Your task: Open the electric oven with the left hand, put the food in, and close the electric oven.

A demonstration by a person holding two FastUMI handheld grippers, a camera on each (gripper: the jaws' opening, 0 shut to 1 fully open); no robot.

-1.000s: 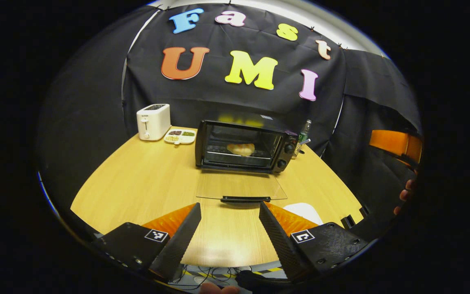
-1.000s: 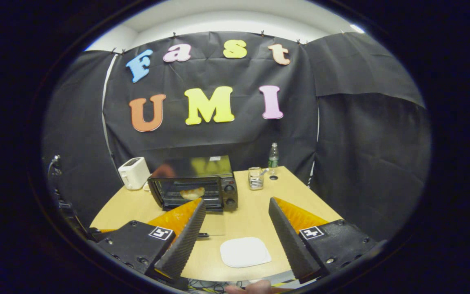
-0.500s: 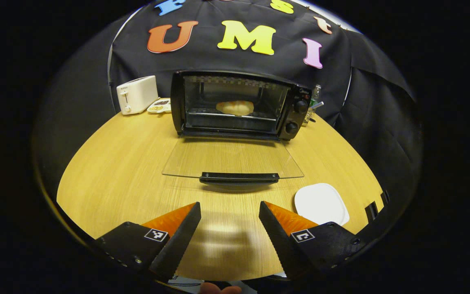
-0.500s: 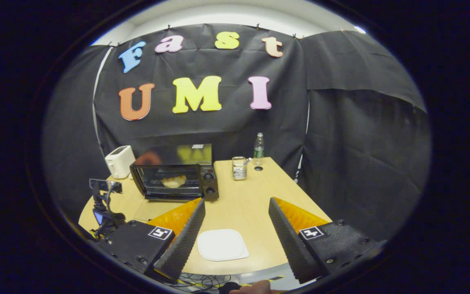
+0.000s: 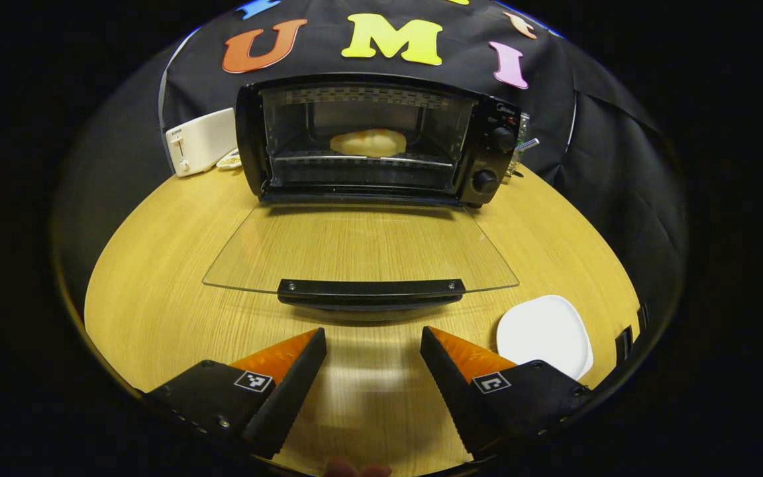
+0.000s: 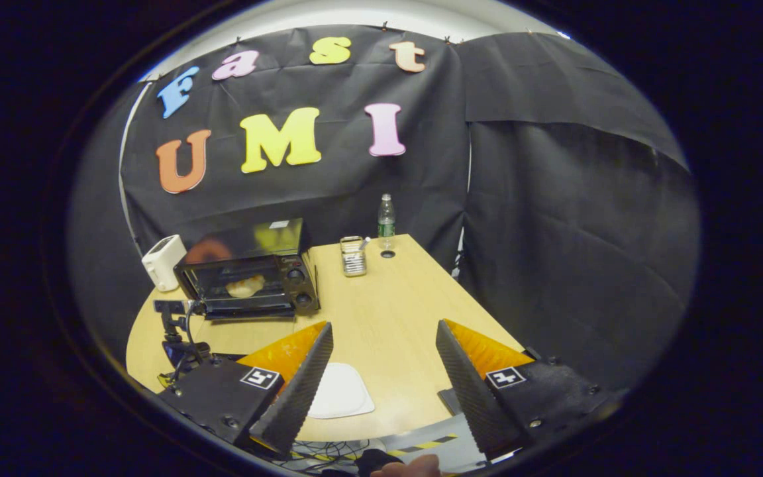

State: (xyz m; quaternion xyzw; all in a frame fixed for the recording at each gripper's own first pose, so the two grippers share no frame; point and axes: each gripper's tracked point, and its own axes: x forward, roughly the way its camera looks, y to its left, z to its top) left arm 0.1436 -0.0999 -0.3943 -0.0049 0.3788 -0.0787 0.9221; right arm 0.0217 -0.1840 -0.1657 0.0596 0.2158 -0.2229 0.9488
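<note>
We record: black electric oven [image 5: 368, 142], glass door [image 5: 361, 248] lowered flat, pale bun [image 5: 368, 142] on its rack; left claw [image 5: 373, 348] and right claw [image 6: 385, 341] both spread, empty, above the wooden tabletop [image 5: 156, 285].

Left gripper [image 5: 373, 338] moved forward and lower toward door handle [image 5: 371, 287]; oven [image 5: 375, 139] looms larger. Right gripper [image 6: 384, 331] swung right and back; oven and white plate [image 6: 340, 392] slid left in right gripper view.
</note>
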